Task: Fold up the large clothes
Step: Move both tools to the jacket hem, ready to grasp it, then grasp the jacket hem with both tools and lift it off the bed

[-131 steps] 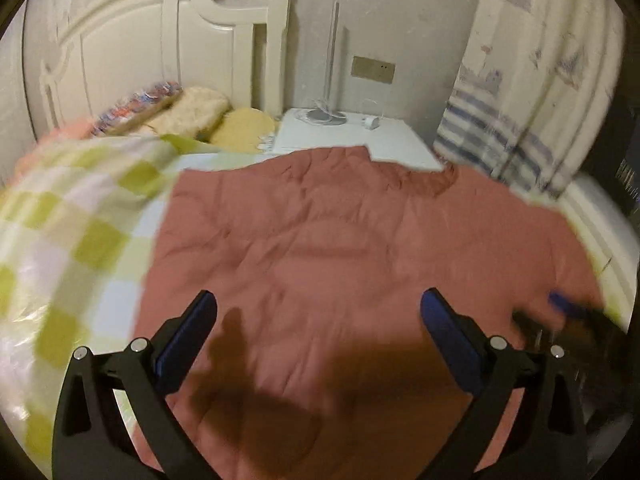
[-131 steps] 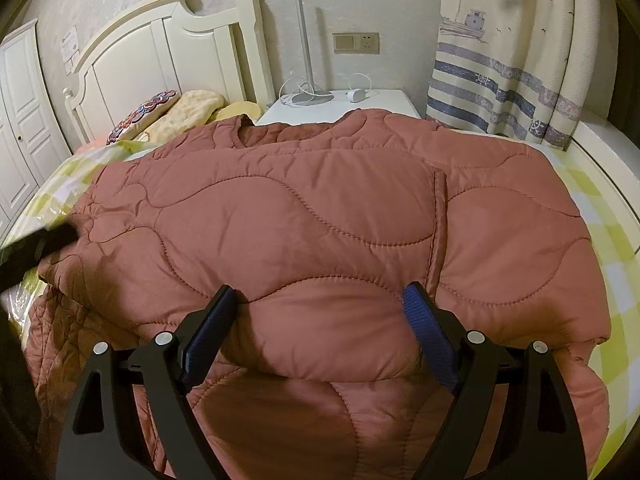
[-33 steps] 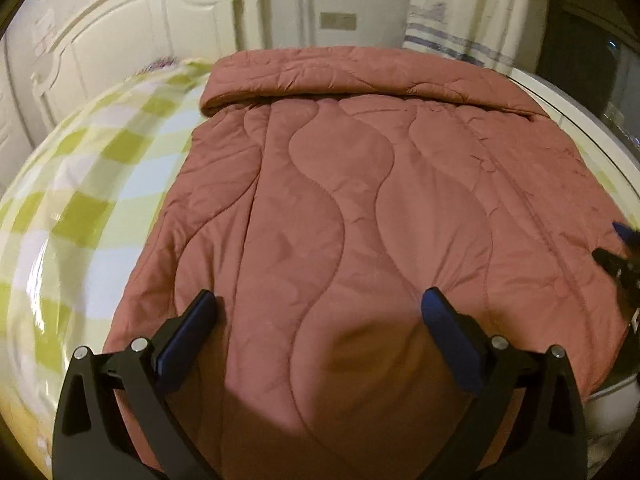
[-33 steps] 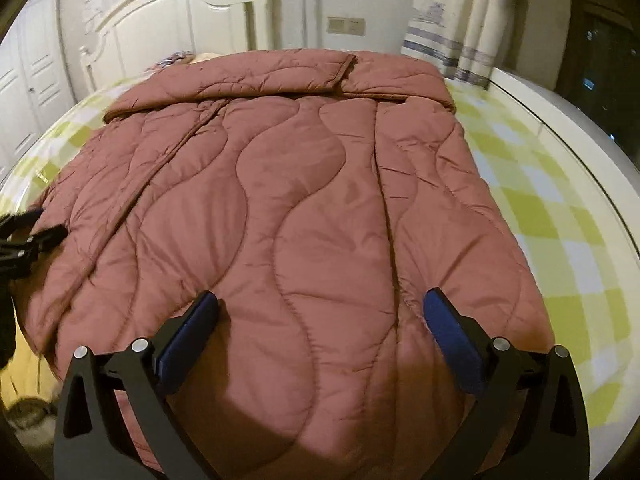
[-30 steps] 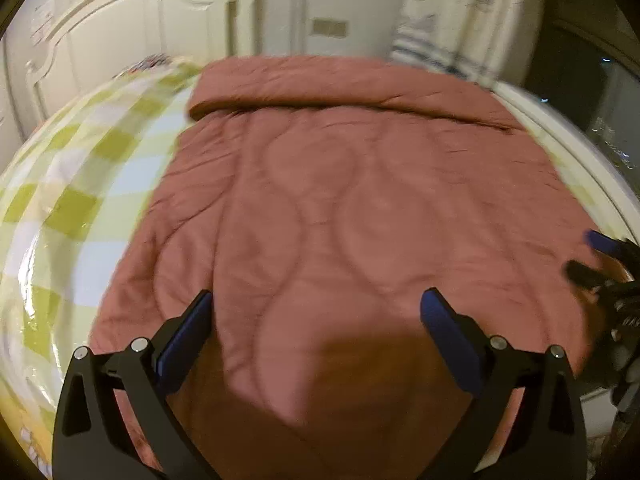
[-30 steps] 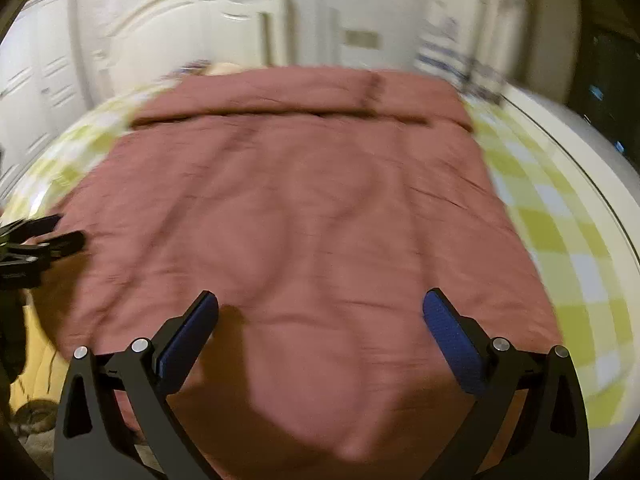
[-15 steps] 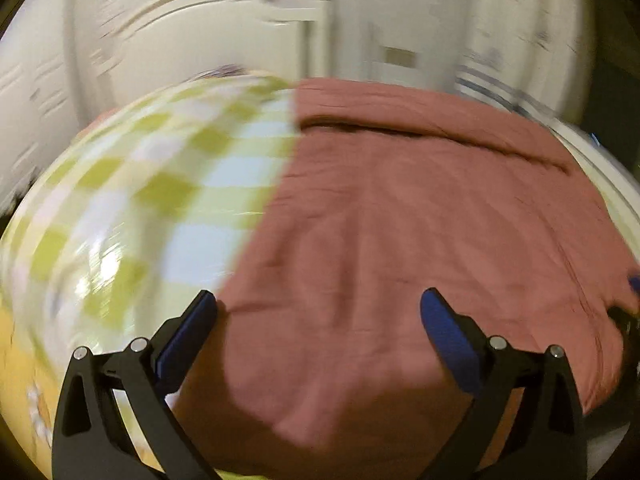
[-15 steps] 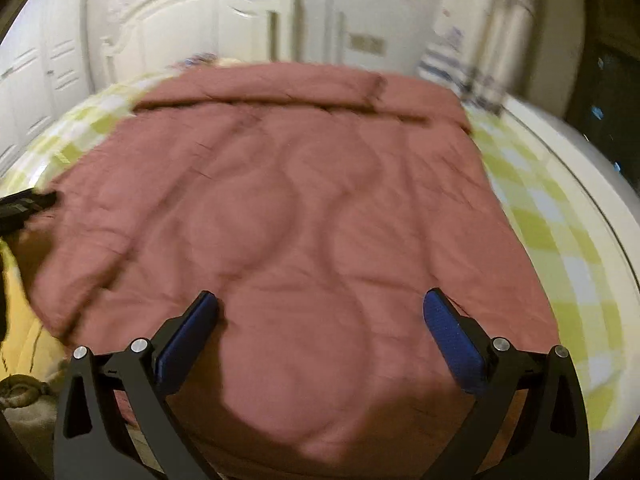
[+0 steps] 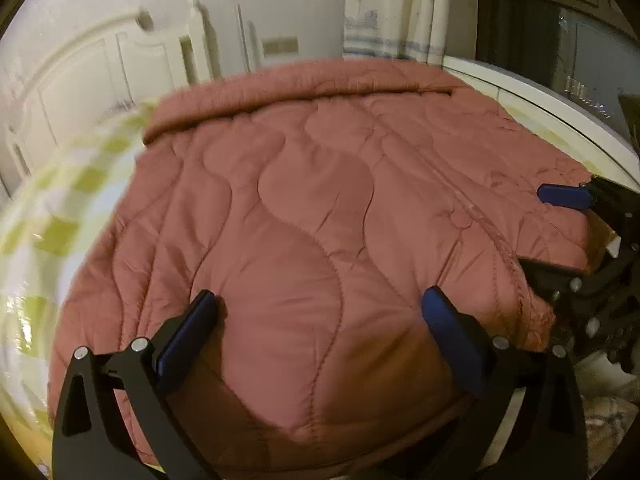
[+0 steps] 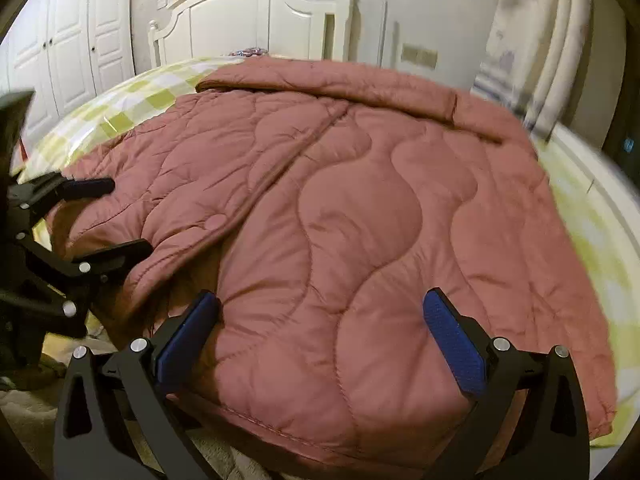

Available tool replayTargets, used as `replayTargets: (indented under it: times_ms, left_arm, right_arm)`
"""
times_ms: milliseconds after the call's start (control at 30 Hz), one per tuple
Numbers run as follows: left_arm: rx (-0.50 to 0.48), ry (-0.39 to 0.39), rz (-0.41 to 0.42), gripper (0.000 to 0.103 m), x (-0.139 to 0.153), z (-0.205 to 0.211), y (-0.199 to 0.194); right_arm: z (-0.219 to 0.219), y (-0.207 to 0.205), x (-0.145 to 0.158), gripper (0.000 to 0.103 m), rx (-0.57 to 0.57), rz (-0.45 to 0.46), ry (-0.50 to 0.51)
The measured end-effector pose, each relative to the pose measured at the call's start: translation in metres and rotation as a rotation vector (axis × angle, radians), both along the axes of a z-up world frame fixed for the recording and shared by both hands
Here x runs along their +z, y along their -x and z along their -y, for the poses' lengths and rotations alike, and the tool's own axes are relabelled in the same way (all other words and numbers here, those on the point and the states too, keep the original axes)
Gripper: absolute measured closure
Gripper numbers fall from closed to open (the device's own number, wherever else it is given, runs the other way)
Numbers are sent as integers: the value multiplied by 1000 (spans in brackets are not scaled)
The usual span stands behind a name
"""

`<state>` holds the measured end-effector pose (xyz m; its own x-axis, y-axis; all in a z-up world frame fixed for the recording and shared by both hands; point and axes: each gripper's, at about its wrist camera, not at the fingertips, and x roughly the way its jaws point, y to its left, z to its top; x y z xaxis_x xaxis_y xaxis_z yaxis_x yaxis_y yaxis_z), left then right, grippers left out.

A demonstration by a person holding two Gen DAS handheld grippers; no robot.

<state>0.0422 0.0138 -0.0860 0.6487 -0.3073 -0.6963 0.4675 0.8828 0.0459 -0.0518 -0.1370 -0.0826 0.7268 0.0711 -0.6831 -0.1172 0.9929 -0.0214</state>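
We see a quilted pink coat (image 9: 304,216) spread flat on a bed (image 10: 132,100) with a green and white check cover. Both of our grippers hover near the foot of the bed, over the coat's near hem, and neither has hold of anything. The left gripper (image 9: 320,320) has its blue-padded fingers (image 9: 188,336) spread wide with only cloth below them; the right gripper (image 10: 320,320) is just as wide open. From the right wrist view the left gripper shows at the left edge, its fingers either side of the coat's front flap (image 10: 160,216) but not closed on it, as far as we can tell. A few seconds ago the coat was bunched in a high mound close to the cameras. Now it lies smoothed out, with its far end turned over in a neat band (image 10: 328,80) near the white headboard (image 10: 240,16). In the last second both views have swung sideways, the left wrist towards the coat's middle. We judge that the first fold at the top is done and that we are lining up for the next one, likely a grip on the near hem or a side edge. A curtain (image 9: 392,8) hangs at the far right.
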Motion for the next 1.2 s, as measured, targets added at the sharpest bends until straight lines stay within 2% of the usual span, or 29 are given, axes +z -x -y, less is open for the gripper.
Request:
replayTargets:
  times_ms: [67, 167, 300, 333, 367, 500, 600, 667, 800, 867, 933, 1033, 1067, 1100, 1167, 1200]
  left_arm:
    - [40, 5, -2, 2, 6, -9, -4]
    - [128, 74, 19, 2, 18, -38, -7]
    - [243, 55, -61, 2, -1, -66, -31]
    - [237, 56, -37, 2, -1, -68, -31]
    - [232, 43, -31, 2, -1, -68, -30]
    - [232, 39, -26, 2, 0, -69, -28]
    - [247, 49, -23, 2, 0, -73, -27]
    - [264, 73, -9, 2, 5, -78, -21]
    - [346, 145, 23, 2, 16, -106, -23]
    - [373, 178, -8, 2, 14, -119, -28]
    - [389, 208, -59, 2, 6, -130, -34]
    - [351, 177, -36, 2, 1, -126, -28]
    - [338, 173, -35, 2, 1, -124, -27]
    - [305, 185, -43, 3, 2, -119, -25]
    - [217, 234, -75, 3, 4, -108, -19]
    - [163, 254, -96, 3, 5, -100, -17]
  right_arm:
    - [8, 2, 8, 5, -29, 4, 23]
    - [23, 12, 18, 5, -91, 52, 33]
    - [60, 12, -1, 4, -178, -17, 3]
    - [70, 16, -4, 4, -175, 7, -50]
    - [74, 19, -4, 5, -184, 10, -60]
    - [82, 31, 7, 5, -232, 49, -8]
    - [102, 36, 5, 5, -301, 47, -36]
    - [111, 33, -8, 5, -302, 3, -39]
    - [121, 43, 0, 5, -319, 49, -55]
    - [133, 47, 2, 5, -359, 65, -58]
    - [154, 50, 1, 5, -414, 63, -102]
    - [181, 54, -9, 5, -444, 36, -211]
    - [178, 57, -8, 4, -434, 53, -209]
    - [173, 58, -9, 6, -408, 45, -203]
    - [160, 59, -6, 36, -314, 52, -233]
    - [153, 60, -5, 41, -263, 52, -284]
